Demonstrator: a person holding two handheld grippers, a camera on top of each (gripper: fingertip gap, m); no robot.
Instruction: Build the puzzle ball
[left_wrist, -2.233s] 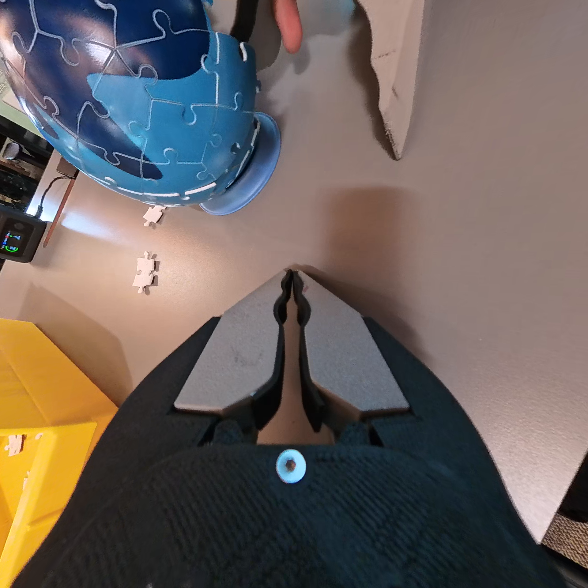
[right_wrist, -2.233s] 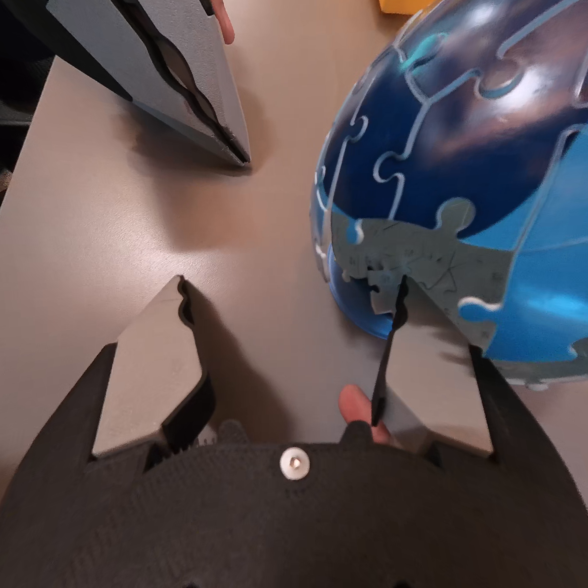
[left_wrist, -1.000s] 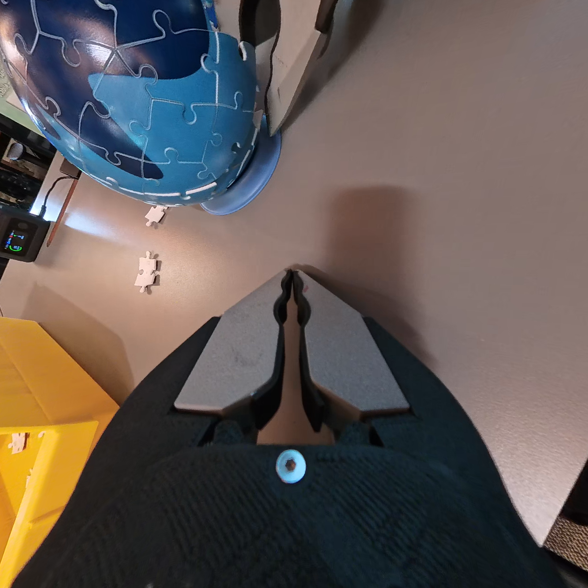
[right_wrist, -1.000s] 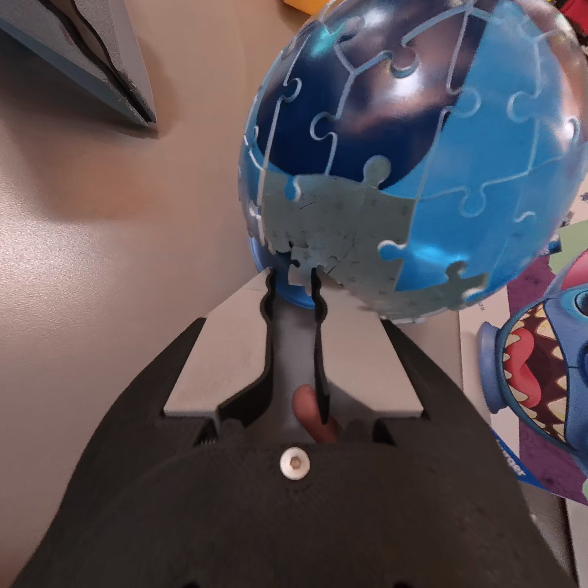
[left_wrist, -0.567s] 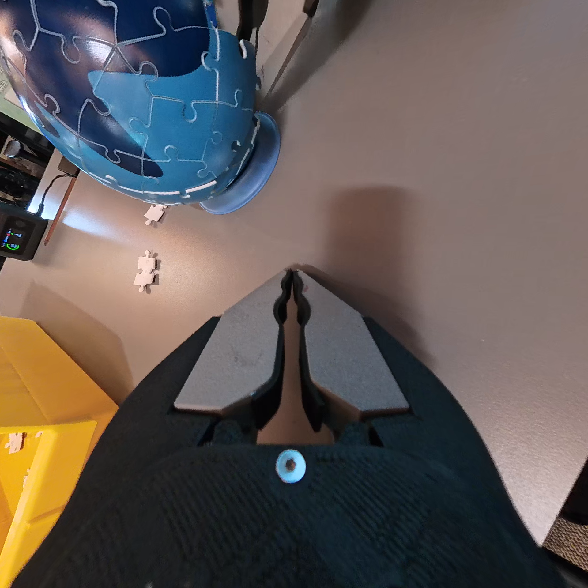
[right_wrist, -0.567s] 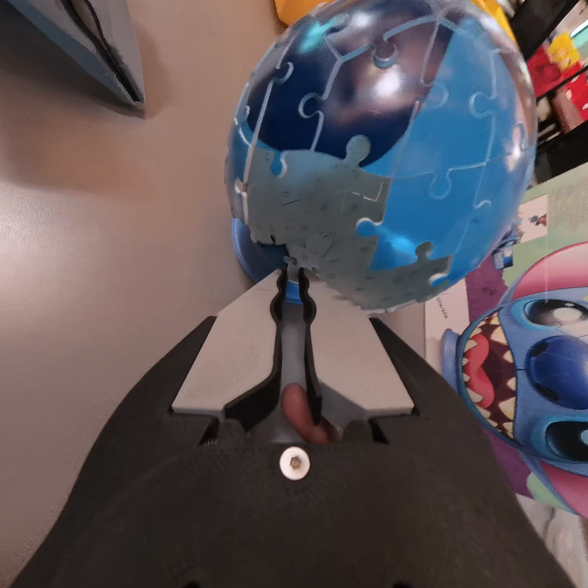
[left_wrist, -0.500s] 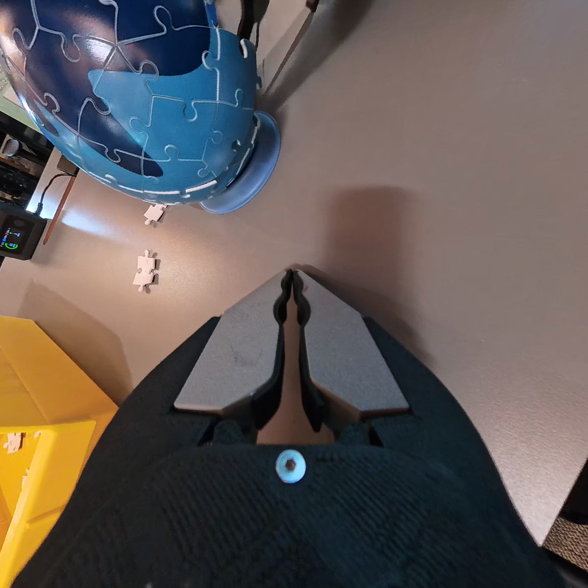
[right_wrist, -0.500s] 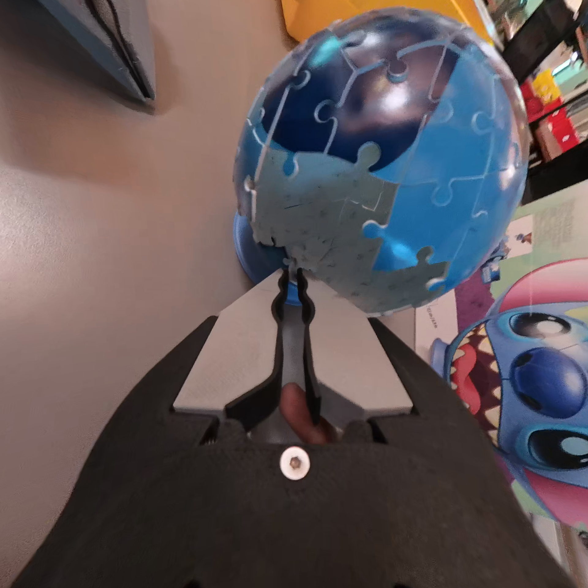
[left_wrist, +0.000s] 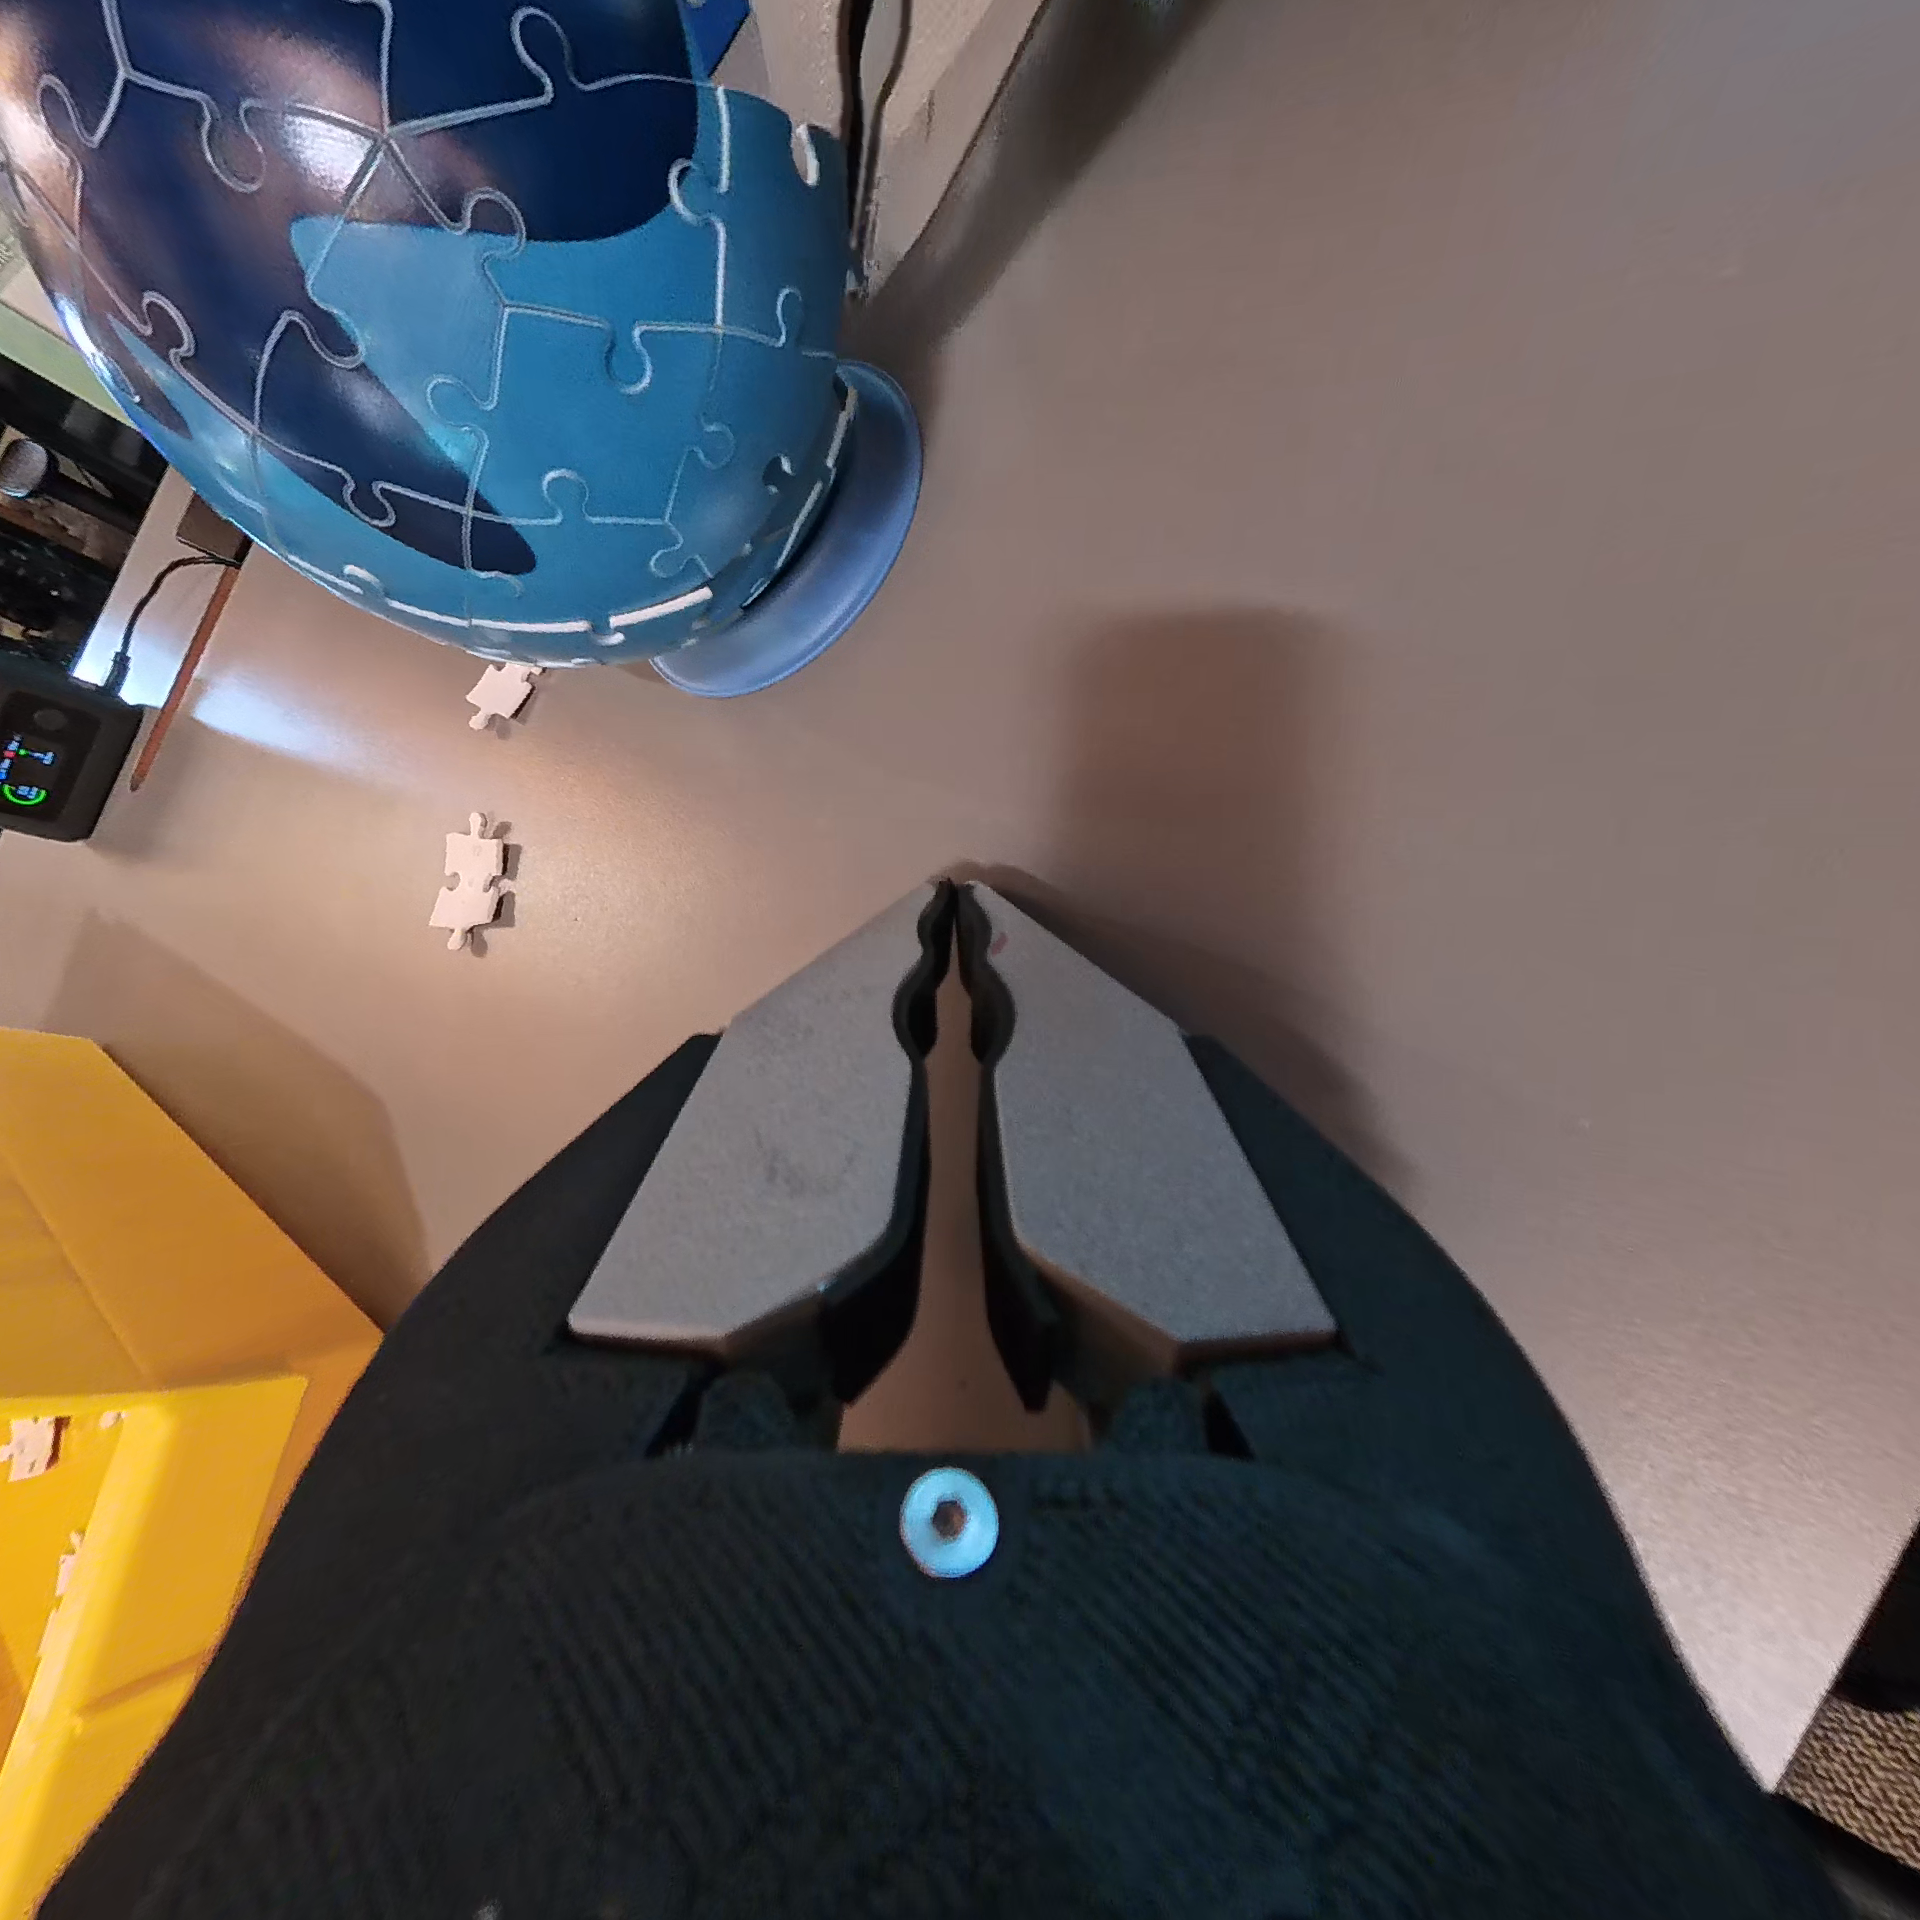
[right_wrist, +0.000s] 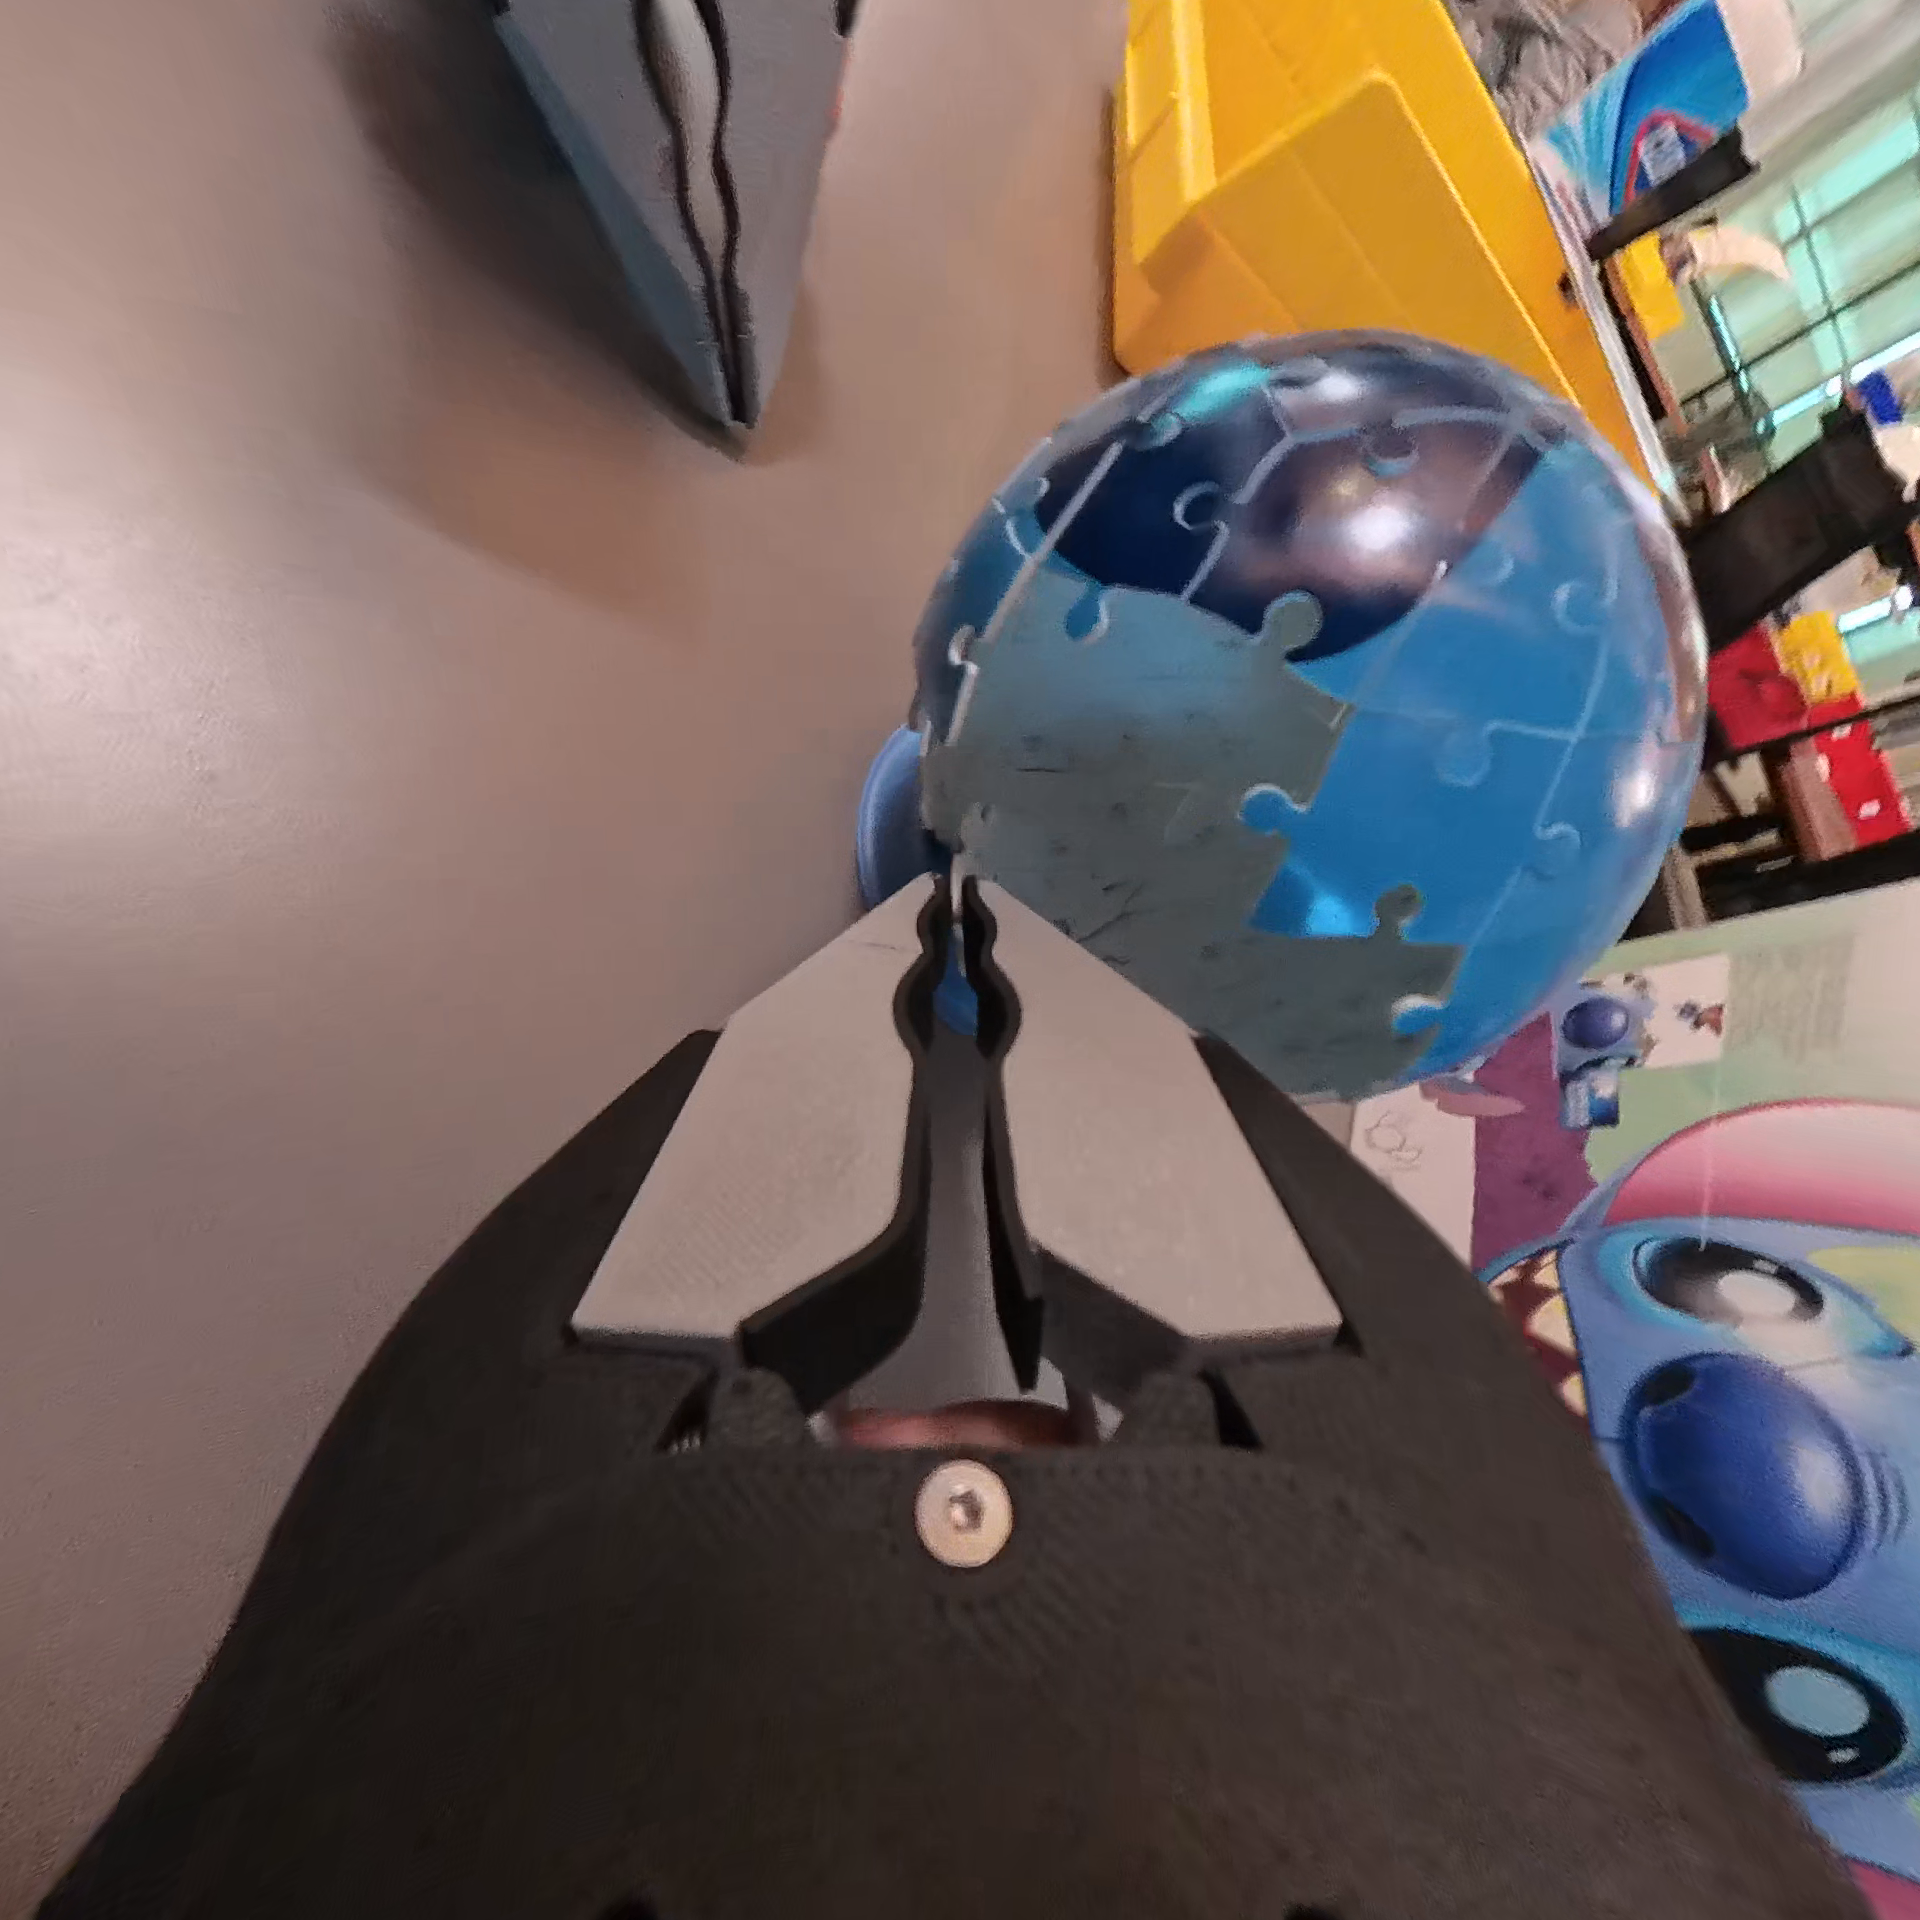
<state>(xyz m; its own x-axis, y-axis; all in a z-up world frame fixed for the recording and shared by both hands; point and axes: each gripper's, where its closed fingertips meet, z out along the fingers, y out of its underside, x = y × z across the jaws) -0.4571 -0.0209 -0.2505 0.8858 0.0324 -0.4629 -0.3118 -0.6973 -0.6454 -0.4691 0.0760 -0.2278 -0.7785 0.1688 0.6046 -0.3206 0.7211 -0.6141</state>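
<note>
The blue puzzle ball (left_wrist: 447, 343) rests on its round blue stand (left_wrist: 831, 582) at the upper left of the left wrist view. In the right wrist view the ball (right_wrist: 1403, 748) has a matte grey-blue patch of pieces (right_wrist: 1122, 821) facing me. My right gripper (right_wrist: 958, 896) is shut, pinching a small pale piece tab at the lower edge of that patch, just above the stand (right_wrist: 888, 821). My left gripper (left_wrist: 951, 896) is shut and empty, low over the table to the right of the ball. It also shows in the right wrist view (right_wrist: 732, 410).
Two loose pale puzzle pieces (left_wrist: 504, 694) (left_wrist: 473, 881) lie on the beige table (left_wrist: 1455, 623) by the ball. A yellow bin (left_wrist: 125, 1299) stands at the left, a black device with a lit screen (left_wrist: 47, 758) beyond it. A cartoon-printed sheet (right_wrist: 1714, 1299) lies beside the ball. There is about 11 cm between the tips of the two grippers.
My right gripper went from wide open beside the ball to shut on the tab at its lower edge, then swung so the ball sits farther right. The left gripper stayed still.
</note>
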